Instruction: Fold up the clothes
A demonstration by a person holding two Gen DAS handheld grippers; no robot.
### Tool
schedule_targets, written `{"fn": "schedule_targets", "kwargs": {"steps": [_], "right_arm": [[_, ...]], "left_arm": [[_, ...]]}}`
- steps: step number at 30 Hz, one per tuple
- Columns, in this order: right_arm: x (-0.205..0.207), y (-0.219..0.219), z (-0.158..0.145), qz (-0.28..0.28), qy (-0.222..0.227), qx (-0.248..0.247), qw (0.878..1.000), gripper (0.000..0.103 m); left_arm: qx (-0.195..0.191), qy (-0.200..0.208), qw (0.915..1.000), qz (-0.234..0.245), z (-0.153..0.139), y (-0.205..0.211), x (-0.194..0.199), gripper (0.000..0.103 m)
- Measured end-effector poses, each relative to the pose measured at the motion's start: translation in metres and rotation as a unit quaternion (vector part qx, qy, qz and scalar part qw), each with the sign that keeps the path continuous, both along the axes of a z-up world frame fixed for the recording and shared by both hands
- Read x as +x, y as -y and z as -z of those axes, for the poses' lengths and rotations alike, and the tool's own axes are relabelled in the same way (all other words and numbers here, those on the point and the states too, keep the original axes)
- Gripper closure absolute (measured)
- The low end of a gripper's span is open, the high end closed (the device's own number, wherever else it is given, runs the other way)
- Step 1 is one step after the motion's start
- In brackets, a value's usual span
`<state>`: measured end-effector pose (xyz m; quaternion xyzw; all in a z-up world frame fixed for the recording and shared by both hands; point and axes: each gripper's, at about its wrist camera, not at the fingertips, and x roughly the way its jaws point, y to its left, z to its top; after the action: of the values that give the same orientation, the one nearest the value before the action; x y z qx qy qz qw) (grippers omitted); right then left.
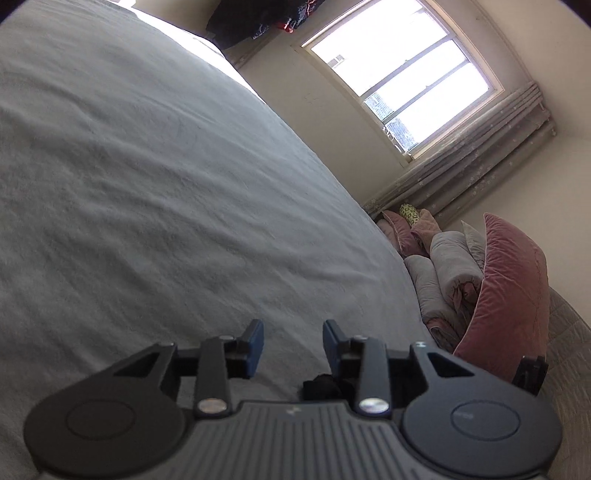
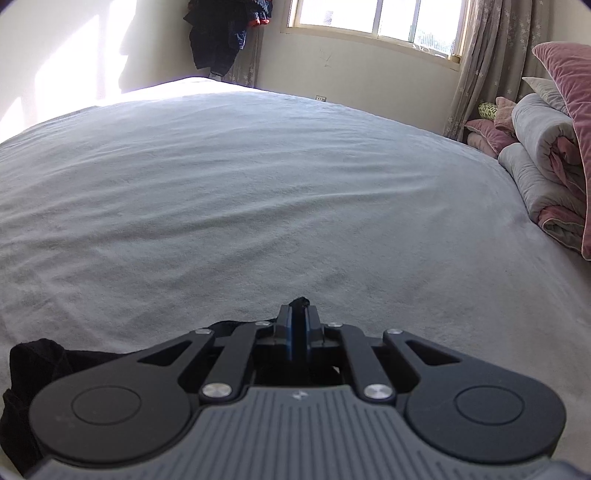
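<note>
Black garment (image 2: pixel 33 373) is lying low on the grey bedsheet (image 2: pixel 258 184), trailing out to the left under the right gripper (image 2: pixel 299 317) in the right wrist view; a small tuft of it is poking up past the fingertips. Right gripper's jaws are standing nearly together, pinching that black fabric between the blue pads. In the left wrist view a dark scrap of the same garment is showing just below the left gripper (image 1: pixel 293 341), near its right-hand finger; the rest is hidden by the gripper body. Left gripper's jaws are standing partway apart with nothing between the blue pads (image 1: pixel 256 338), only bare sheet showing through the gap. Sheet is lying lightly wrinkled, brightly sunlit at its far edge. Along the right edge of the bed, rolled grey quilts (image 2: pixel 535 147) are sitting stacked, with a pink velvet pillow (image 1: pixel 509 295) leaning against them. Beyond, a window (image 2: pixel 373 22) is letting in strong light, a pale patterned curtain (image 2: pixel 491 55) is hanging beside it, and dark clothes (image 2: pixel 221 33) are hanging in the far corner.
</note>
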<state>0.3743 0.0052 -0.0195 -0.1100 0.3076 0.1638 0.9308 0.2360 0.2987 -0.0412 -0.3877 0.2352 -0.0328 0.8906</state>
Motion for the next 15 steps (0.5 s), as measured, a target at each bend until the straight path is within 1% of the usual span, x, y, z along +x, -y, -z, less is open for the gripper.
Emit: {"fn": "schedule_targets", "kwargs": {"steps": [1,2,4,6,7,8,9,10,12,13,14,15], "right_arm": [[0.0,0.004,0.0,0.002,-0.003,0.006,1.0,0.095],[-0.001,0.007,0.0,0.004,-0.006,0.01,1.0,0.095],[-0.004,0.01,0.001,0.005,-0.009,0.015,1.0,0.095],[-0.005,0.012,0.002,0.003,-0.012,0.019,1.0,0.094],[-0.005,0.013,0.002,0.001,-0.014,0.021,1.0,0.094],[-0.006,0.013,0.003,-0.001,-0.016,0.023,1.0,0.094],[-0.006,0.013,0.003,-0.003,-0.017,0.024,1.0,0.094],[-0.006,0.013,0.004,-0.004,-0.019,0.024,1.0,0.094],[-0.006,0.012,0.007,-0.005,-0.02,0.023,1.0,0.094],[-0.006,0.011,0.008,-0.006,-0.021,0.022,1.0,0.094],[-0.006,0.011,0.01,-0.006,-0.021,0.022,1.0,0.094],[-0.006,0.01,0.01,-0.006,-0.02,0.021,1.0,0.094]], "left_arm": [[0.008,0.002,0.9999,0.01,0.0,0.008,0.003,0.057],[0.026,0.0,0.9994,0.024,-0.001,0.017,0.006,0.056],[0.066,-0.006,0.9967,0.046,-0.001,0.029,0.01,0.056],[0.098,-0.014,0.9935,0.056,0.0,0.035,0.013,0.056],[0.114,-0.019,0.9916,0.059,0.001,0.037,0.015,0.059],[0.131,-0.023,0.9892,0.063,0.002,0.039,0.016,0.066],[0.153,-0.03,0.9849,0.074,0.003,0.045,0.02,0.07],[0.172,-0.034,0.9806,0.087,0.005,0.051,0.021,0.073],[0.207,-0.031,0.9726,0.102,0.005,0.062,0.02,0.074],[0.22,-0.03,0.9692,0.107,0.005,0.067,0.021,0.093],[0.23,-0.031,0.9673,0.103,0.006,0.07,0.02,0.102],[0.241,-0.032,0.965,0.097,0.007,0.072,0.02,0.102]]}}
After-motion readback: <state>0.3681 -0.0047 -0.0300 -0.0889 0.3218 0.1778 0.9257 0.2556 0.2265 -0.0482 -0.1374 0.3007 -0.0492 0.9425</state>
